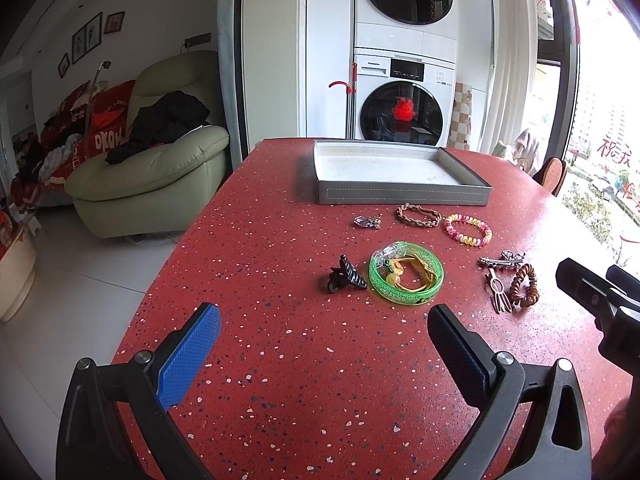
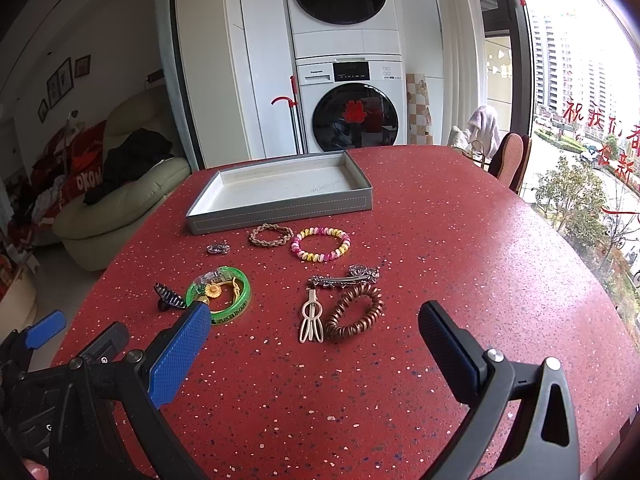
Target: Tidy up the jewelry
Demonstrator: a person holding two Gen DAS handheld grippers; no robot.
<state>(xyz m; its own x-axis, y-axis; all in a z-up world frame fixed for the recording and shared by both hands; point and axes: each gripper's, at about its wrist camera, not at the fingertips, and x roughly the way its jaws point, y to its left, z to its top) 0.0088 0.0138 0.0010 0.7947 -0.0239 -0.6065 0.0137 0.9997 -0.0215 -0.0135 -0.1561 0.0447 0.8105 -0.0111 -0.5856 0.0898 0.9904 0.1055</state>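
- The left tool [image 1: 324, 320] hangs over the near part of the red speckled tabletop [image 1: 280, 380], its fingers spread wide and gripping nothing.
- The right tool [image 2: 316, 320] is likewise spread and empty, low over the tabletop on the window side; its black body shows at the right edge of the left wrist view.
- A shallow grey tray [image 2: 280, 210] with a pale lining sits at the far side of the tabletop, with nothing in it.
- Just in front of the tray lie a small silver brooch [image 2: 218, 248], a braided tan bracelet [image 2: 272, 235] and a pink-and-yellow coil hair tie [image 2: 320, 245], the last two nearly touching.
- Nearer the tools, a green bangle [image 1: 406, 272] rings a yellow cord with a flower charm; a dark striped claw clip [image 1: 346, 276] lies just beside it on the left.
- On the right, a silver barrette [image 2: 344, 278] lies across the top of a cream hair clip [image 2: 312, 318] and a brown coil hair tie [image 2: 354, 312], the three close together.
- In the right wrist view its blue-padded finger [image 2: 180, 356] overlaps the near edge of the bangle.
- Nothing stands between either tool and the pieces.
- Beyond the tabletop: stacked white washer and dryer, a pale green armchair with dark clothes, a window at right.
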